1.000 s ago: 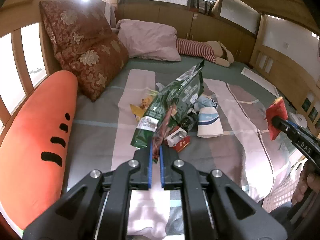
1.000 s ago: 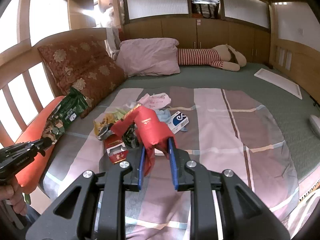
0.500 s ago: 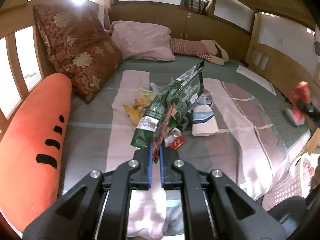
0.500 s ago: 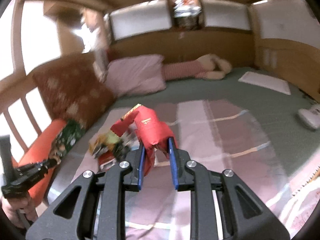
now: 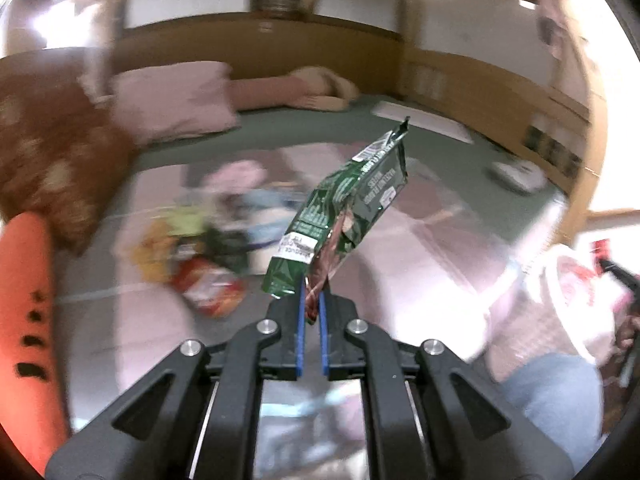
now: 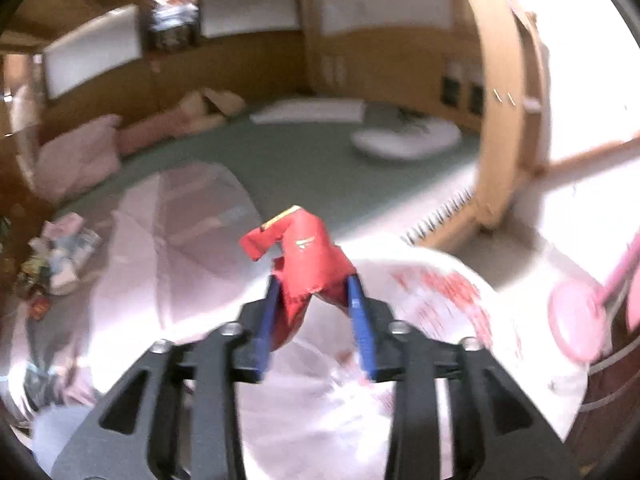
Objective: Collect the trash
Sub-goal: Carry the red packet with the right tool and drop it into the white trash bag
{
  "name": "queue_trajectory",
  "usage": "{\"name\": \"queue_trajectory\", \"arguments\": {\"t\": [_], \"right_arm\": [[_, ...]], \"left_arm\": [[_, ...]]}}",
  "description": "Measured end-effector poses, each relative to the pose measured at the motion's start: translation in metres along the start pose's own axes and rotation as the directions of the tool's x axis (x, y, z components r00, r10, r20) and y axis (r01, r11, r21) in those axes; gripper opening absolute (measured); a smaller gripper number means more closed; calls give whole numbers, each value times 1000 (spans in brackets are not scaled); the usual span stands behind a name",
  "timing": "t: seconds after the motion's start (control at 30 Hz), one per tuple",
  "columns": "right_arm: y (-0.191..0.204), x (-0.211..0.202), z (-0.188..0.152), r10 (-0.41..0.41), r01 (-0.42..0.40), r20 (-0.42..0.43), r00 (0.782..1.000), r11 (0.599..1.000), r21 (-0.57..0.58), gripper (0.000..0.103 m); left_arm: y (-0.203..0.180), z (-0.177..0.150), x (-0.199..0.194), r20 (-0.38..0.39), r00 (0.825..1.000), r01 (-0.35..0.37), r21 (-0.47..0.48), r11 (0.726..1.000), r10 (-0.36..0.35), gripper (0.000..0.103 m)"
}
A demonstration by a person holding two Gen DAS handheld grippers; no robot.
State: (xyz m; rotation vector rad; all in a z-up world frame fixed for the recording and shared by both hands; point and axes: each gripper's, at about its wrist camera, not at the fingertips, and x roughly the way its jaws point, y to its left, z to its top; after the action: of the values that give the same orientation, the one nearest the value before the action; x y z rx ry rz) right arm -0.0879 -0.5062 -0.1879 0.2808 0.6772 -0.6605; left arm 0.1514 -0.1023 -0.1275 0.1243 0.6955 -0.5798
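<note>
While everything's blurry, here's what shows:
left gripper [image 5: 311, 307]: fingers pinched on green snack bag [image 5: 347, 209], up over the bed [image 5: 420, 216]
right gripper [image 6: 313, 297]: fingers clamping red wrapper [image 6: 306, 258], probably over the white bag [image 6: 460, 320]

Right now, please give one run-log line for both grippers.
left gripper: shut on green wrapper | right gripper: shut on red wrapper, above white bag

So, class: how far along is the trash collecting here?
Done: nothing visibly binned yet. In hand: left claw grips a green wrapper; right claw holds a red wrapper over the white bag. Left: the litter pile on the bed.
</note>
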Motion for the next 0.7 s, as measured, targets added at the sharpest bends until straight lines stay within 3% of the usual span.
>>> {"name": "queue_trajectory", "arguments": {"t": [0.1,0.2,0.23,0.4,0.5,0.57,0.6,0.63,0.67,0.7], "right_arm": [[-10,4,-11,-29,29,-27,999,1000,-1,58],[-23,-19,-8,-56,53,58,997,997,47,63],[-29,-29,-5,-64,58,92,994,996,70,67],[-63,-90,24,-89,48,258,962,986,162,72],[-71,-122,37,-104,48,342,934,984,169,77],[-74,-136,42,-118,58,371,921,984,168,80],[-75,-141,45,-119,58,376,919,984,170,81],[-74,-144,48,-101,42,377,921,986,163,81],[-74,-147,47,-91,33,379,921,987,156,81],[-70,-148,48,-81,26,383,920,989,147,81]], "left_arm": [[-62,11,8,-29,992,123,84,989,-121,6],[-115,16,11,-61,977,213,156,965,-205,6],[-143,18,12,-84,962,270,182,946,-258,6],[-247,18,16,-159,906,422,287,860,-392,7],[-294,13,24,-212,866,499,291,816,-454,7],[-324,7,36,-269,826,558,264,787,-495,8],[-337,2,43,-296,803,587,253,769,-516,17],[-344,0,49,-312,797,595,259,761,-518,25],[-351,-4,56,-318,801,589,269,762,-507,39],[-350,-6,60,-305,814,571,261,778,-495,45]]}}
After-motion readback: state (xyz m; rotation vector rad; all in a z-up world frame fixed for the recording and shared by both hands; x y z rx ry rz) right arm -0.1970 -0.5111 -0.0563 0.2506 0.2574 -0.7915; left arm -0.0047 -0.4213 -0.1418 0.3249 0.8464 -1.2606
